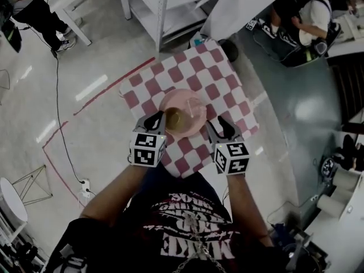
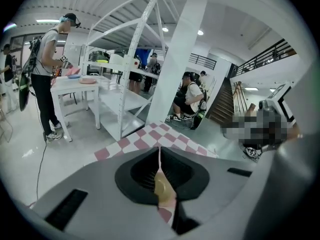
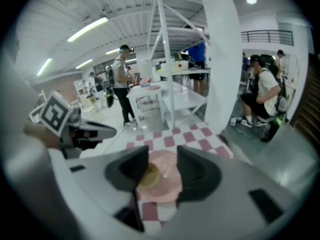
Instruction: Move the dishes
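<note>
Left gripper (image 1: 154,120) jaws together, right gripper (image 1: 219,127) jaws apart (plate (image 1: 192,103) central on checked table (image 1: 187,66))

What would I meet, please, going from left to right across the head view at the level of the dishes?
left tongs → pink plate → right tongs

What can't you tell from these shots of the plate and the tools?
- Contents of the yellowish bowl: too small in the head view, blurred in the right gripper view.
- Thin white item on the pink plate: too small to identify.
- Whether the left tool touches the plate: in the head view its own body covers the contact.
</note>
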{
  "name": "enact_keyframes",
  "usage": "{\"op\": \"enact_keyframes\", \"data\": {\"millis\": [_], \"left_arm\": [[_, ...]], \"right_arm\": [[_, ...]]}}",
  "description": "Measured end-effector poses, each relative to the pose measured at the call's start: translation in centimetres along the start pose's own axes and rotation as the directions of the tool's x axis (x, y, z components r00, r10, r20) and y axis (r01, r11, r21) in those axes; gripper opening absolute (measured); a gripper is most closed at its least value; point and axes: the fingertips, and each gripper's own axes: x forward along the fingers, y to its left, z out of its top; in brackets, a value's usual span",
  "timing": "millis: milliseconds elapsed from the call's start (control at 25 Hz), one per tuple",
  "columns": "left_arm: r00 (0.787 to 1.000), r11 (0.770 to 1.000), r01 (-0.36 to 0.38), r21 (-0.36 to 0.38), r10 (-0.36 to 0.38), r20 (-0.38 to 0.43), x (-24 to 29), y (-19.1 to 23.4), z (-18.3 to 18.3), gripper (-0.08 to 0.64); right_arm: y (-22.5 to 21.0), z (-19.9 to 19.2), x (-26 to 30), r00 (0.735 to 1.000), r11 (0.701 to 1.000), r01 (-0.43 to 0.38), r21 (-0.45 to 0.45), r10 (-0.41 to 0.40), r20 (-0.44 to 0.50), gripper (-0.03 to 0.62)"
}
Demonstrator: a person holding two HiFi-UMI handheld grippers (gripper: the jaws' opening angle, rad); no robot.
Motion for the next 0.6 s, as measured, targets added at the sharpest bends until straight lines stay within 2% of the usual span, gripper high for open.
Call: {"op": "enact_keyframes", "data": {"millis": [120, 240, 320, 440, 600], "left_arm": [[0.998, 0.999, -0.029, 0.02, 0.03, -0.052, 2.2, 0.3, -1.1, 0.041], [0.994, 0.999, -0.052, 0.016, 0.053, -0.092, 4.1, -0.1, -2.1, 0.041], [0.989, 0.997, -0.077, -0.018, 0.074, -0.13, 4.8, -0.2, -3.5, 0.041], [0.978, 0.986, -0.131, -0.098, 0.113, -0.176, 5.3, 0.3, -5.9, 0.041], [0.959, 0.966, -0.203, -0.159, 0.164, -0.23, 5.5, 1.2, -8.7, 0.041]], "right_arm": [[-1.2, -0.7, 1.0, 1.0, 1.0, -0.004, 0.008, 0.004, -0.017, 0.186], [-3.0, -2.7, 2.5, 0.999, 0.999, 0.014, 0.052, -0.011, -0.051, 0.124], [-3.8, -4.1, 3.7, 0.998, 0.996, 0.0, 0.095, 0.006, -0.062, 0.112], [-4.5, -5.4, 6.2, 0.996, 0.985, -0.066, 0.162, 0.074, -0.044, 0.114], [-5.0, -8.7, 10.1, 0.98, 0.962, -0.113, 0.248, 0.149, -0.133, 0.161]]}}
